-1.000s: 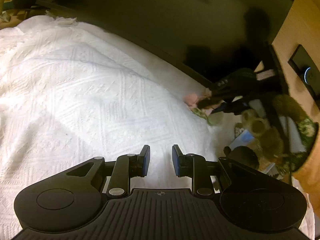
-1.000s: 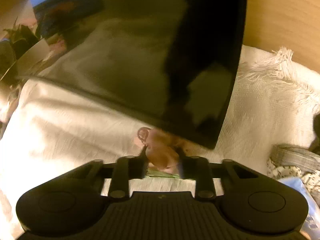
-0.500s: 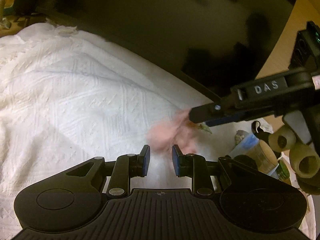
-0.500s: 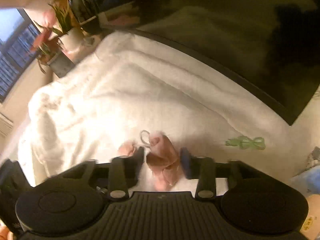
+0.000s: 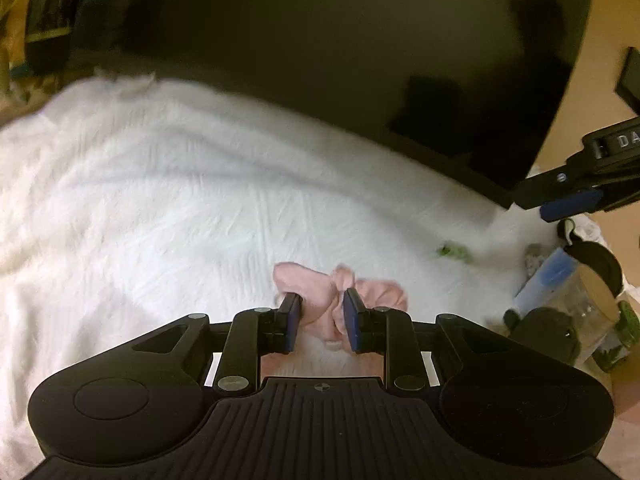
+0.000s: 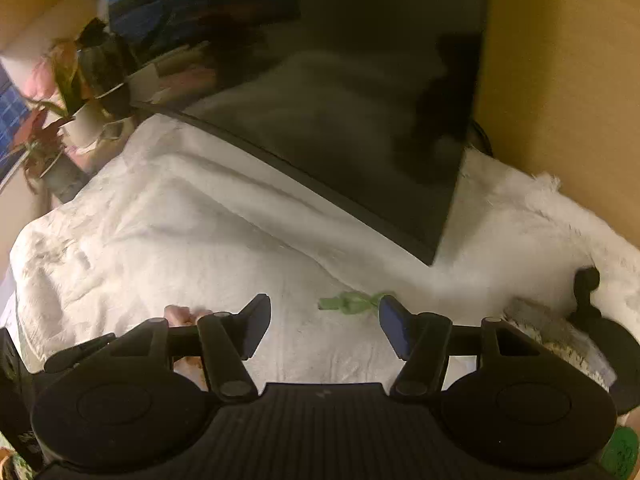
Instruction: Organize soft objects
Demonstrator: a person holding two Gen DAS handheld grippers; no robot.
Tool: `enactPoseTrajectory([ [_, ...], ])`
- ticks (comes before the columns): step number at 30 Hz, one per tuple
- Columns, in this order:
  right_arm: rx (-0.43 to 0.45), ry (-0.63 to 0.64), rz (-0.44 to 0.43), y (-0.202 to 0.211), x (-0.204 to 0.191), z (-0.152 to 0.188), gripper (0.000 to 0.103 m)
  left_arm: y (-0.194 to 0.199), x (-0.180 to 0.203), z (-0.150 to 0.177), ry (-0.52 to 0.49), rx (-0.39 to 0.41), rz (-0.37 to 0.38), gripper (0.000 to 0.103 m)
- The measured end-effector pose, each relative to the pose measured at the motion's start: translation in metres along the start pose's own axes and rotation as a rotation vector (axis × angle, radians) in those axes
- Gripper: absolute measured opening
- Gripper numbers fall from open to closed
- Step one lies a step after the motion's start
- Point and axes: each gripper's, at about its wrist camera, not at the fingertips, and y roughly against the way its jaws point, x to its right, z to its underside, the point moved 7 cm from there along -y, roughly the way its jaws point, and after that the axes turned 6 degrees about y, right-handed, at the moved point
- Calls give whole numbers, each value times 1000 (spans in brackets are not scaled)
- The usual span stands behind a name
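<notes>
A pink fabric bow [image 5: 320, 292] lies on the white knitted blanket [image 5: 160, 208], between the blue pads of my left gripper [image 5: 319, 312]. The jaws stand narrowly apart around it, as they did before the bow arrived. My right gripper [image 6: 324, 324] is open wide and empty above the blanket [image 6: 200, 240], with a small green bow [image 6: 352, 302] lying just beyond its fingertips. The green bow also shows in the left wrist view [image 5: 454, 251]. A bit of the pink bow [image 6: 182, 314] peeks out left of the right gripper. The right gripper's fingers [image 5: 568, 202] show at the right edge of the left wrist view.
A large black screen [image 6: 340, 120] stands at the back of the blanket. Potted plants [image 6: 60, 120] stand at the far left. A clear jar [image 5: 600, 308] and dark clutter sit at the right edge. A wooden wall [image 6: 560, 80] is behind.
My right gripper carried the pink bow over from the screen's foot, let it go between the left gripper's pads, opened wide and drew back to the right near the green bow.
</notes>
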Motion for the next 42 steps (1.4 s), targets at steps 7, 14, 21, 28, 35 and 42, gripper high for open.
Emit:
enactPoseTrajectory([
  [7, -76, -196, 35, -55, 7, 4, 61, -16, 15, 0, 20, -12, 122, 28],
  [14, -131, -351, 100, -102, 25, 11, 61, -21, 17, 4, -17, -5, 123, 29],
  [21, -104, -319, 60, -95, 20, 13, 25, -19, 14, 6, -26, 11, 116, 29],
  [28, -67, -213, -19, -57, -3, 9, 8, -14, 6, 8, 82, -11, 140, 19],
  [35, -54, -142, -121, -21, -32, 19, 8, 14, 3, 16, 56, 1, 161, 14],
  [42, 22, -51, -157, 40, -41, 31, 8, 50, 24, -1, -17, 29, 185, 14],
])
